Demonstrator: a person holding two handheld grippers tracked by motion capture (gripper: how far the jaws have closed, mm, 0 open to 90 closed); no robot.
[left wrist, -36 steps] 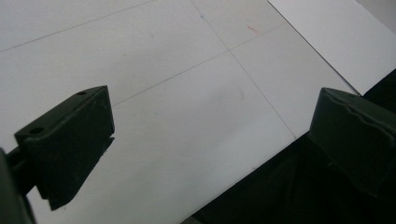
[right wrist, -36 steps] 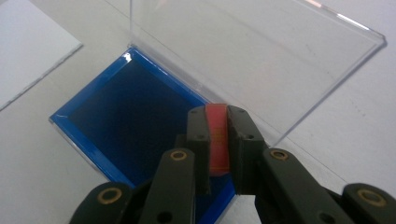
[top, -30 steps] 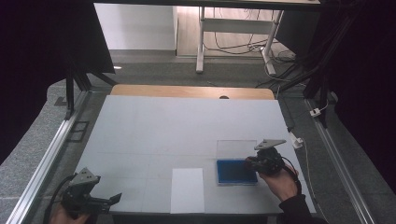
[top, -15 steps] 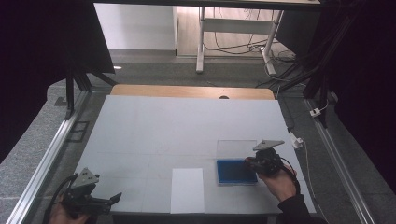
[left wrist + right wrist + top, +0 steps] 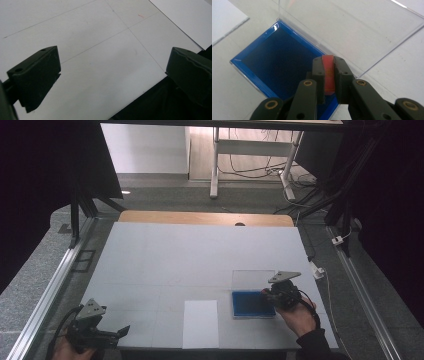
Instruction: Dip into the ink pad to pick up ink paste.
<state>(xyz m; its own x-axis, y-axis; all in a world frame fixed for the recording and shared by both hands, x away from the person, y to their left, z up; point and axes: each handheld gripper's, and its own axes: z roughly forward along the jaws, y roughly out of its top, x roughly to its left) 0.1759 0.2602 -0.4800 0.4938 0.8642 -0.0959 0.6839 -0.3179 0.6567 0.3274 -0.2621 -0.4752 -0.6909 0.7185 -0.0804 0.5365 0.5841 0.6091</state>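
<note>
Right gripper (image 5: 329, 75) fingers clamped on red piece (image 5: 328, 72) over blue box (image 5: 279, 67) edge, left gripper (image 5: 112, 67) fingers apart

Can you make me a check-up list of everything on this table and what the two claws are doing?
Surface: pale grey table, thin grid lines.
Job's things: blue-lined box with its clear lid open; small red piece held over the box's edge.
Clutter: white sheet near the front edge.
Claws: right claw shut on the red piece; left claw open, holding nothing, at the front-left corner.
Cables: black cable trails from the left claw; more on the floor behind.
Surroundings: dark curtains, metal rails, white stand legs.
</note>
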